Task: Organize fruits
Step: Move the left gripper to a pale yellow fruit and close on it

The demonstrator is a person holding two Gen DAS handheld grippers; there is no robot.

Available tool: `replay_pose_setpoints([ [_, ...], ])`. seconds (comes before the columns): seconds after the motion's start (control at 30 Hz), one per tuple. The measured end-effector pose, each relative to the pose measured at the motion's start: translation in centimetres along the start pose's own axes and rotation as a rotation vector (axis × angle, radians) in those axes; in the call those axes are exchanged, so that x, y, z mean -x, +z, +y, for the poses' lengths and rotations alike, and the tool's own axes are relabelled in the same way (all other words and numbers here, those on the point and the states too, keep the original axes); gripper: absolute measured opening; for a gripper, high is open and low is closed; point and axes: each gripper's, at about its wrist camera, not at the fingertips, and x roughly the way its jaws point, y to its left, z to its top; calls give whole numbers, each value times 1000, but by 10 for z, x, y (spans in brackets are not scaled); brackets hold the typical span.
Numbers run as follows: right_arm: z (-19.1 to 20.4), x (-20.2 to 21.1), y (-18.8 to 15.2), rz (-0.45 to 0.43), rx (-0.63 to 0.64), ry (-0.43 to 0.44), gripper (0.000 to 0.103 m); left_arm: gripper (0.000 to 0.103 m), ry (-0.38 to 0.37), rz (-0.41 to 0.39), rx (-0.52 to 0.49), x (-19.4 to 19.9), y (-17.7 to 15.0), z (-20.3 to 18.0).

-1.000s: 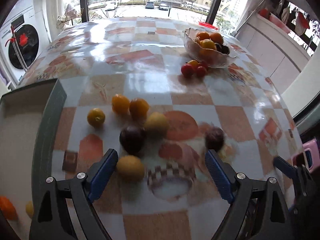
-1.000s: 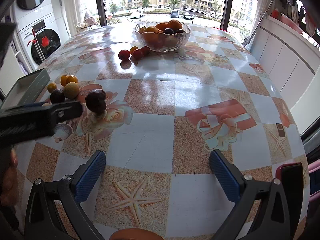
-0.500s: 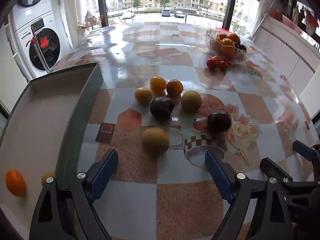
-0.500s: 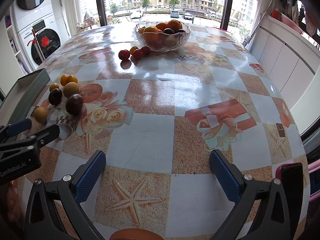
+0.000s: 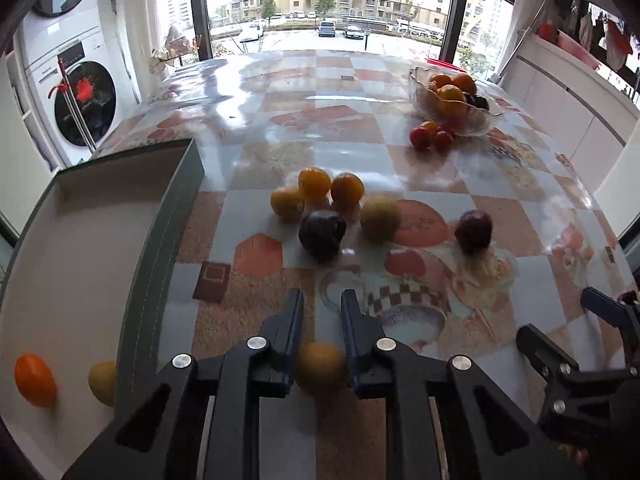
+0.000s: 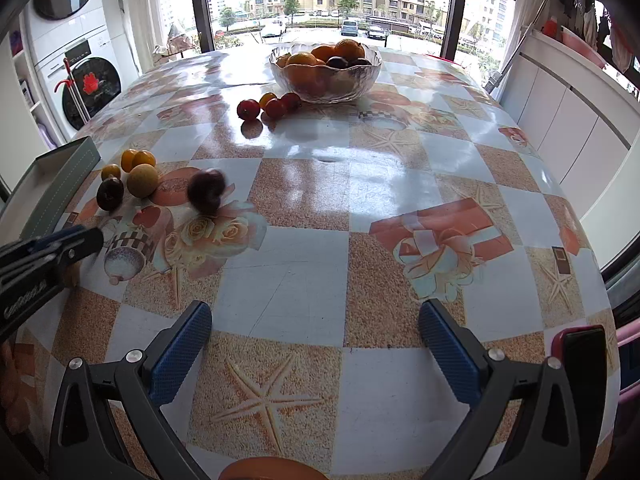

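The tray (image 5: pixel 160 240) at far left is a shallow rectangular box, dark green stitched rim, pale matte floor. One orange fruit (image 5: pixel 35 374) and one yellow fruit (image 5: pixel 103 382) lie in its near corner, apart from each other.

Change noted — half a second ago my left gripper (image 5: pixel 320 308) stood wide open with the yellow-brown fruit (image 5: pixel 321 365) on the cloth ahead of it. Now the ribbed blue pads have drawn in and clamp that fruit deep between them, near the finger roots rather than the tips. It is round, dull-skinned, slightly blurred. I judge the pick made; carriage left to the tray would follow.

Remaining on the glossy patterned tablecloth (image 5: pixel 348 152): three small orange-yellow fruits touching in a cluster, a dark plum (image 5: pixel 322 235) just before them, a pale yellow fruit (image 5: pixel 380 218) beside it, and a second dark plum (image 5: pixel 473 232) set apart to the right — it reads blurred in the right wrist view, possibly rolling.

Farther right, a scalloped glass bowl (image 6: pixel 360 76) holds oranges and dark fruit; small red fruits (image 6: pixel 266 107) rest against its base.

My right gripper (image 6: pixel 316 340) is spread wide, holding nothing, over bare cloth.
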Motion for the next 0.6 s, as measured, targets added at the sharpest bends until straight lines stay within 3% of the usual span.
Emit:
replay_pose_setpoints([
  [0.2, 0, 0, 0, 0, 0, 0, 103, 21, -26, -30, 13, 19, -29, 4],
  [0.6, 13, -10, 17, 50, 44, 29, 103, 21, -58, -43, 50, 23, -36, 13],
])
